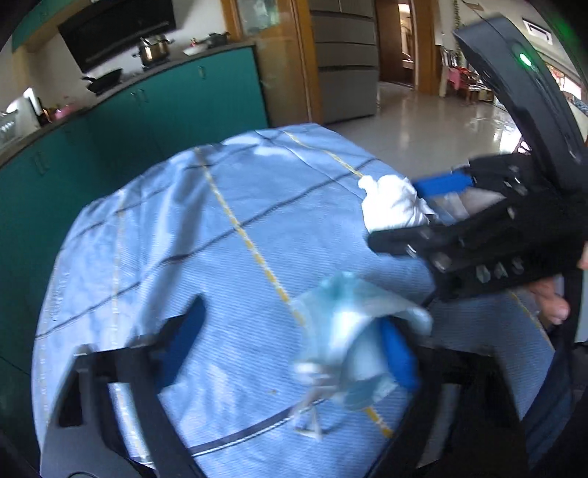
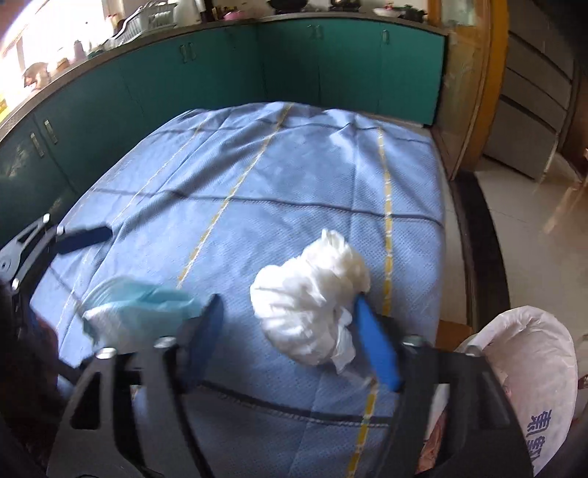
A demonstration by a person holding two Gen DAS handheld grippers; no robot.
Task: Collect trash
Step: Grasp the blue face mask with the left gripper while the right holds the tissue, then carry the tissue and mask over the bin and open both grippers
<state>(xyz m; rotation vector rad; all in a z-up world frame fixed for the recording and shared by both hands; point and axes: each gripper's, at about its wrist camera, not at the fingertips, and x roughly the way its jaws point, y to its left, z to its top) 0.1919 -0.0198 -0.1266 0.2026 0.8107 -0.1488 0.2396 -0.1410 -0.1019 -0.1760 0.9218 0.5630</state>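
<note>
Lettering on the white bag [image 2: 529,371] — blue, blurred, unreadable.

A light blue woven tablecloth [image 2: 294,176] with thin yellow and dark stripes covers the table, wrinkled along its far edge. Beyond the far edge of this cloth runs a row of teal cabinet doors [image 2: 330,70] with small metal handles, under a dark countertop [image 1: 121,86]. On that countertop, as seen in the left wrist view, stand a shiny steel pot [image 1: 154,47] and a black frying pan [image 1: 104,79], beneath a black range hood [image 1: 117,31]. To the right of the cloth rises a wooden door frame [image 1: 307,62], with grey drawer fronts [image 1: 345,55] behind it and a glossy pale tiled floor [image 1: 422,121].
</note>
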